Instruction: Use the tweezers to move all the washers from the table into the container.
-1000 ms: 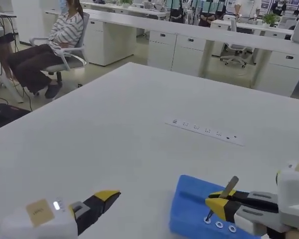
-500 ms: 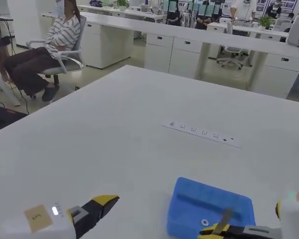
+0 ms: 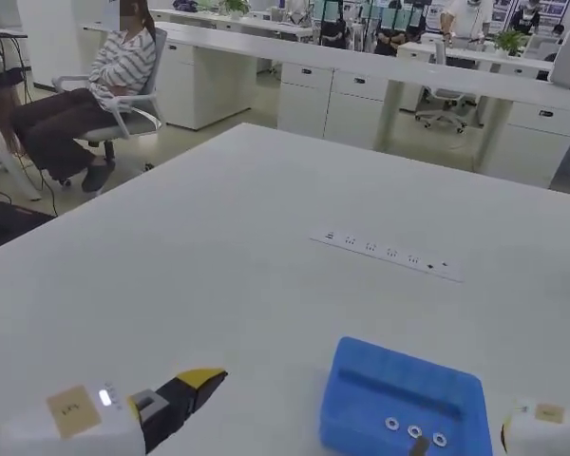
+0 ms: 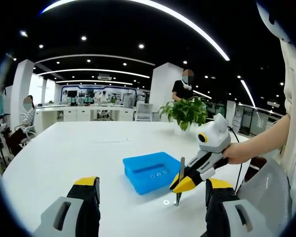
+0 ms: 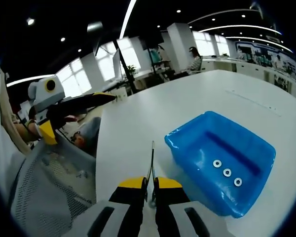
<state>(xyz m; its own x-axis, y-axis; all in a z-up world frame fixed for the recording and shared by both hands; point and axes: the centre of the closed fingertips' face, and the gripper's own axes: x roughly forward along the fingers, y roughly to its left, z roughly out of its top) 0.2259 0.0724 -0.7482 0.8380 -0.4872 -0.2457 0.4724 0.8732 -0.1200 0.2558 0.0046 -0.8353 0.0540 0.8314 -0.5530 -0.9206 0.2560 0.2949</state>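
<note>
**A:** Right gripper view, own tool first: how do the jaws stand?

**B:** The right gripper is pressed together on one pair of tweezers, which points forward over the table.

**A:** And the other one?

**B:** The left gripper is spread wide, with nothing between its jaws.

**A:** Count the washers.

**B:** Three washers lie in a row inside the single blue container. A fourth washer lies on the table, just beside the tweezer tips.
</note>
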